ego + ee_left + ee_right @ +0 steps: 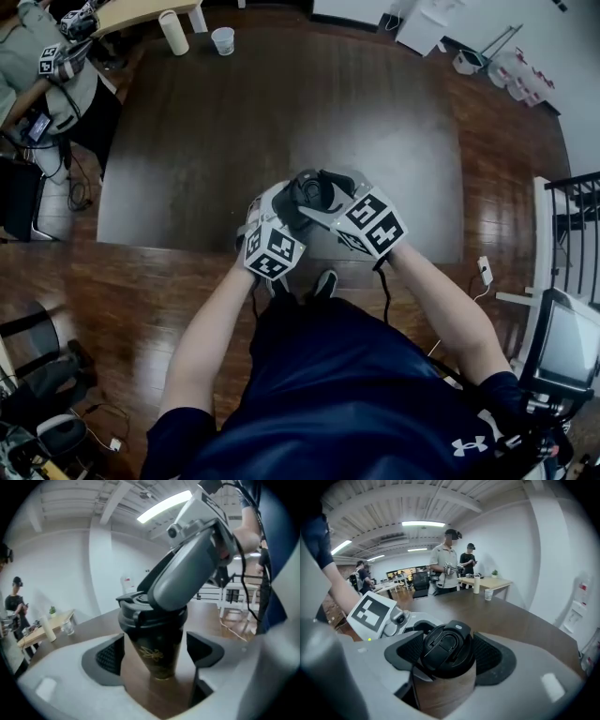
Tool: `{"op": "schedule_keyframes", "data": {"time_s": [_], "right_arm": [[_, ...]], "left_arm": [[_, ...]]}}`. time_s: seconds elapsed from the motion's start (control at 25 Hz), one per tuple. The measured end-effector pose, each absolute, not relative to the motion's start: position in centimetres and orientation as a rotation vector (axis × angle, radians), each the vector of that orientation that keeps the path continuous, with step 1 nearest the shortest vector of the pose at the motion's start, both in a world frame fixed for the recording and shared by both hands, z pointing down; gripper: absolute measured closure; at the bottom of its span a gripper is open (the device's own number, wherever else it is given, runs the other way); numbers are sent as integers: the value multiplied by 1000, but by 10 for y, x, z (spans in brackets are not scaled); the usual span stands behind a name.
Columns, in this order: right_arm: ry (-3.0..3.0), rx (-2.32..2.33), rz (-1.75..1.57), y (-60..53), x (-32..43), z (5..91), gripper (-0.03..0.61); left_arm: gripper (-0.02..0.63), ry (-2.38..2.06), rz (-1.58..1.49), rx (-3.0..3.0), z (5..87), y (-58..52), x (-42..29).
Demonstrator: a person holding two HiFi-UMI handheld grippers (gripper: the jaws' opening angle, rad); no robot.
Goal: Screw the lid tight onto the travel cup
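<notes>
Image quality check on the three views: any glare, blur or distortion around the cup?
Head view: heavy fisheye bend, dim overall, table nearly black. Left gripper view: ceiling light blown out, travel cup dark and slightly soft. Right gripper view: lid fairly sharp and evenly lit, straight lines bowed, corners vignetted black.

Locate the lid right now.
The lid sits on the cup at the table's near edge, mid head view. The right tool's pads clamp it, and the left tool straddles the cup below.
</notes>
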State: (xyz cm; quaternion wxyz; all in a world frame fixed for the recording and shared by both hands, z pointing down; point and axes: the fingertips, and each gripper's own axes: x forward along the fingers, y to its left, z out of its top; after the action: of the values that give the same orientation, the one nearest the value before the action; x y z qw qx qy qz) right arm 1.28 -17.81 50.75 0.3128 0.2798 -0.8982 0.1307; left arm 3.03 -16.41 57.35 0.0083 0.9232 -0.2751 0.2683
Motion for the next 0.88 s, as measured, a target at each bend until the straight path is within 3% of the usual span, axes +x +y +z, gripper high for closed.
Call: {"op": "schedule_keyframes", "data": {"time_s": [0.12, 0.24, 0.64, 0.76, 0.88], "right_arm": [[-2419, 547, 304, -183, 13, 507, 239], [-2432, 547, 349, -188, 17, 505, 241], [-2227, 1193, 521, -179, 32, 507, 241], [-2243, 1079, 521, -181, 29, 504, 227], [-2308, 709, 315, -180, 16, 485, 204]], "left_arm": [[200, -725, 837, 2896, 572, -170, 35], [250, -791, 780, 2853, 568, -175, 36], [258, -1160, 697, 2717, 567, -163, 41], [258, -1133, 697, 2720, 567, -164, 41], [259, -1088, 719, 2738, 569, -166, 42]]}}
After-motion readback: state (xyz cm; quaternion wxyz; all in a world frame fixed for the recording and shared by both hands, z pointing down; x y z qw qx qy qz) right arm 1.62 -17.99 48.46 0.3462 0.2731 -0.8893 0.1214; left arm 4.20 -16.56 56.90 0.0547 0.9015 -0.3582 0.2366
